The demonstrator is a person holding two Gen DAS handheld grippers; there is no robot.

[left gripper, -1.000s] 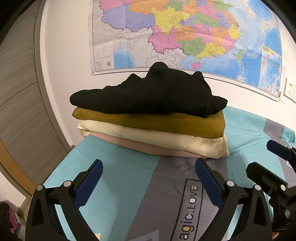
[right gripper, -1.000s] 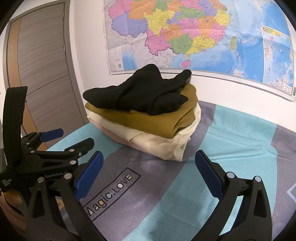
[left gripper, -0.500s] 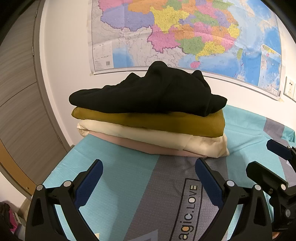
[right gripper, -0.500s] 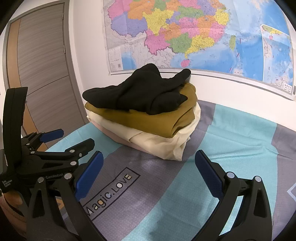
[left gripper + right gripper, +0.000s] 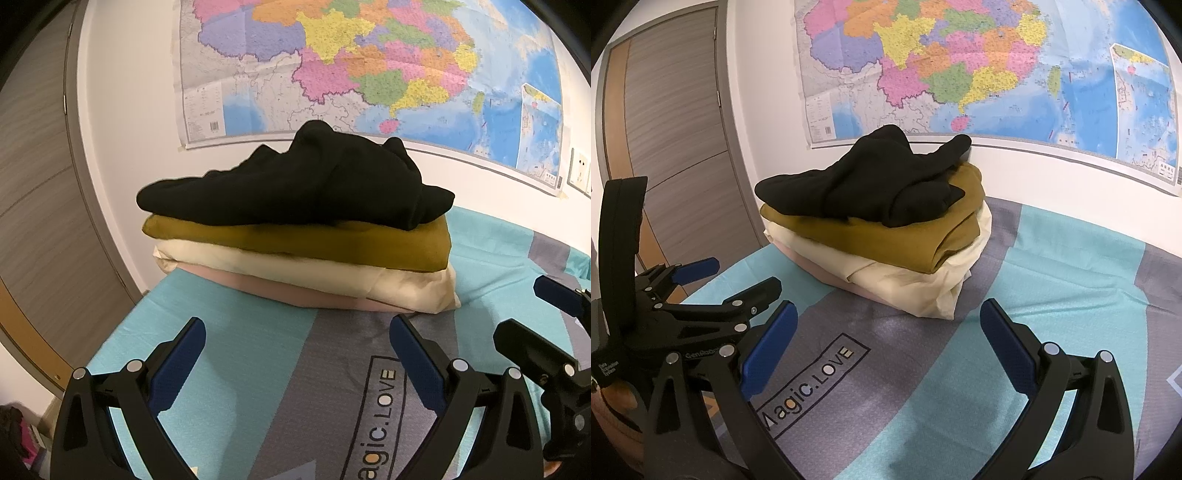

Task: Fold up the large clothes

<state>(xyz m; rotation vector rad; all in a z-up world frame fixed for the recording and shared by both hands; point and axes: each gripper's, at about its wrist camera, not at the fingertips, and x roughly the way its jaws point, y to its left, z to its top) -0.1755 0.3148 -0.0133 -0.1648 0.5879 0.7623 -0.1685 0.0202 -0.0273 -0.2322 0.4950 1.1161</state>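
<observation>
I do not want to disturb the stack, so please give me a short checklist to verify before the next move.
1. Left gripper open and empty: ok.
2. Right gripper open and empty: ok.
3. Both grippers apart from the stack: ok.
4. Black garment folded flat: not ok, it lies bunched on top.
5. Mustard, cream and pink layers folded under it: ok.
6. Bedspread in front of the stack free for laying a garment out: ok.
</observation>
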